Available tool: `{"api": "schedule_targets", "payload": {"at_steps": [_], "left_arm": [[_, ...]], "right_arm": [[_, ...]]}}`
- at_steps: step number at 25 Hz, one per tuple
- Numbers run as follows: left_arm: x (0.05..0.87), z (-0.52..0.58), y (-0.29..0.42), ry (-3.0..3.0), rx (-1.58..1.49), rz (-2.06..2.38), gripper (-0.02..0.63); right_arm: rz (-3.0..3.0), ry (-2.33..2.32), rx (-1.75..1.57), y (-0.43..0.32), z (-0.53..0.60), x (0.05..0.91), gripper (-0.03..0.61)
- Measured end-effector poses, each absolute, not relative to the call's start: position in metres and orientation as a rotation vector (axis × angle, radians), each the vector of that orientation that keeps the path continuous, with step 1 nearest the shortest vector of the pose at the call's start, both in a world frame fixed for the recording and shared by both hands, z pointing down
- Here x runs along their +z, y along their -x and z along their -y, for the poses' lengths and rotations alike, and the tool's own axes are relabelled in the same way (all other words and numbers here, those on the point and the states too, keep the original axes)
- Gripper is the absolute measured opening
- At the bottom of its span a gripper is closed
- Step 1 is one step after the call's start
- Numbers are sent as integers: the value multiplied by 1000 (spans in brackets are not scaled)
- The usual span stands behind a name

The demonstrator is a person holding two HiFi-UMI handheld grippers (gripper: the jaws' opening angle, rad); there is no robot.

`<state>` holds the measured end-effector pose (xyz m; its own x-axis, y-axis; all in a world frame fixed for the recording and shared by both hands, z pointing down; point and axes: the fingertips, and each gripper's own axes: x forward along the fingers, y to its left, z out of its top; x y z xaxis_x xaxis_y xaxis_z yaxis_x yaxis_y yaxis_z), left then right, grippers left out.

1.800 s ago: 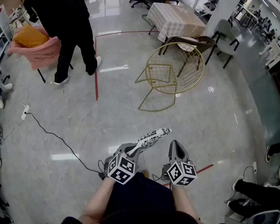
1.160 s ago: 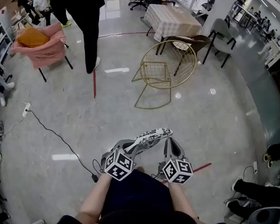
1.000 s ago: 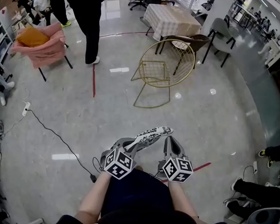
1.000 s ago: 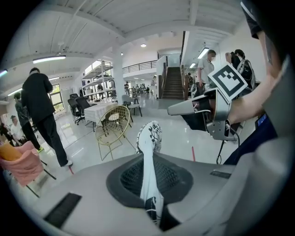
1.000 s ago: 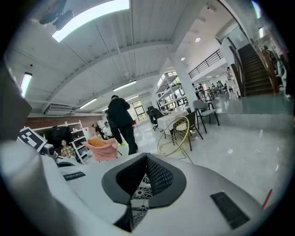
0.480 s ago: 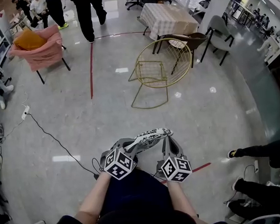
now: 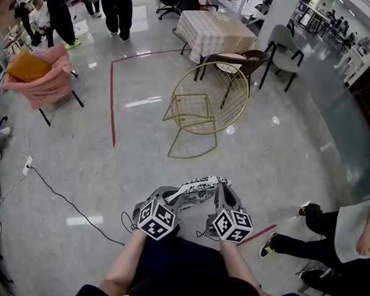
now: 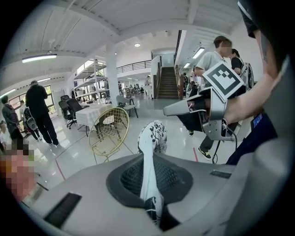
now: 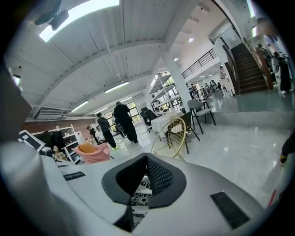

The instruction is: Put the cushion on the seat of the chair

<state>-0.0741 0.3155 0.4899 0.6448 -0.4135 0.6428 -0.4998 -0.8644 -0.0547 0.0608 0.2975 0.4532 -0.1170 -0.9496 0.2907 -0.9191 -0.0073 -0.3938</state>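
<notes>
The left gripper's fingers are clenched on one edge of the cushion, and the right gripper's fingers clamp its patterned cloth from the other side. The cushion is thin and white with a dense black print. It hangs between the two grippers above the floor, well short of the gold wire chair, whose seat is bare. The floor is glossy pale stone crossed by a red tape line and a black cable. Farther off are a pink armchair and a cloth-draped bench. Compared with half a second earlier, the chair sits lower and nearer in the head view, and a person's legs have come further in at the right.
</notes>
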Motion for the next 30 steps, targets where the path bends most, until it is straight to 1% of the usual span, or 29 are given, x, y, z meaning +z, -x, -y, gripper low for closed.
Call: {"api": "schedule_targets", "payload": {"at_steps": [8, 17, 30], "left_arm": [[489, -248, 66, -2752, 1010, 720, 31], [493, -198, 73, -2753, 999, 694, 31], [498, -176, 84, -2801, 1012, 617, 31]], "right_arm": [[-2142, 2069, -754, -65, -228, 450, 3], [-2110, 2084, -772, -61, -182, 455, 3], [-2068, 2121, -751, -49, -165, 456, 3]]}}
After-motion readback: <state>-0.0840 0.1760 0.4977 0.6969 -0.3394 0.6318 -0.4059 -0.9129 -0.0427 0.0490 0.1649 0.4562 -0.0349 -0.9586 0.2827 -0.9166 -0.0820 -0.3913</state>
